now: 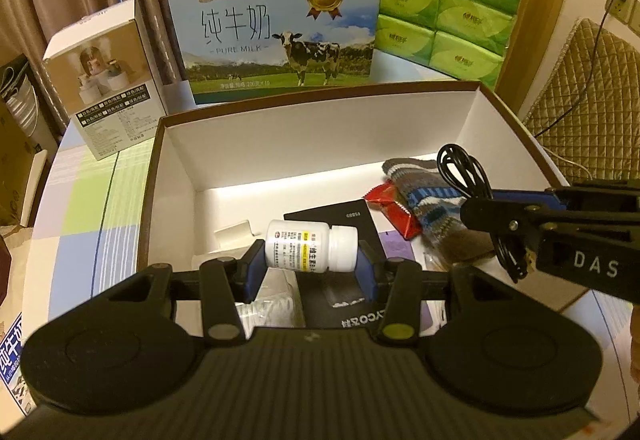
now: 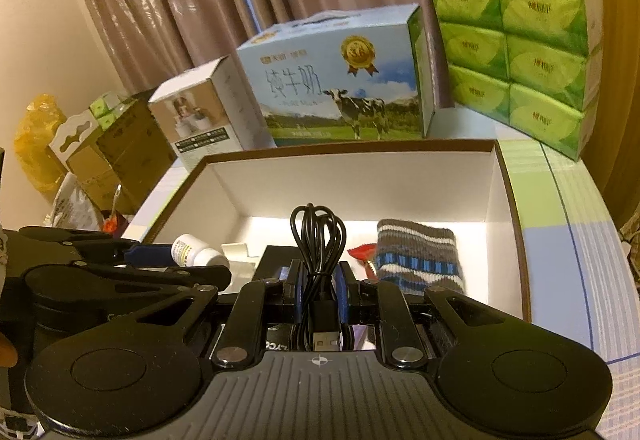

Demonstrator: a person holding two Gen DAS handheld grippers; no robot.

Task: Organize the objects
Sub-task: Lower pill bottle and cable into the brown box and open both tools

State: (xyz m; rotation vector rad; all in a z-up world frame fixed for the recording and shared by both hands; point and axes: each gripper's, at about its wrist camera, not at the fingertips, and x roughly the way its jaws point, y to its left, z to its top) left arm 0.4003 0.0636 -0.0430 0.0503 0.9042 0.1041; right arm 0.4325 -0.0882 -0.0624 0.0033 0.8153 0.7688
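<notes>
My left gripper [image 1: 310, 260] is shut on a white pill bottle [image 1: 310, 246], held sideways over the open white box [image 1: 320, 135]. My right gripper [image 2: 318, 280] is shut on a coiled black USB cable [image 2: 318, 236], also over the box; it shows at the right of the left wrist view [image 1: 472, 217] with the cable [image 1: 464, 169]. The bottle also shows in the right wrist view [image 2: 196, 250]. In the box lie a striped knit sock [image 2: 416, 256], a red wrapper [image 1: 394, 207], a black card [image 1: 332, 217] and small white items.
Behind the box stand a milk carton [image 1: 280, 27], a small white product box [image 1: 104, 79] and a green tissue pack [image 1: 444, 3]. The table [image 1: 92, 207] has a checked cloth. Cardboard boxes and bags [image 2: 100, 159] sit off the left side. A quilted chair [image 1: 592, 99] is right.
</notes>
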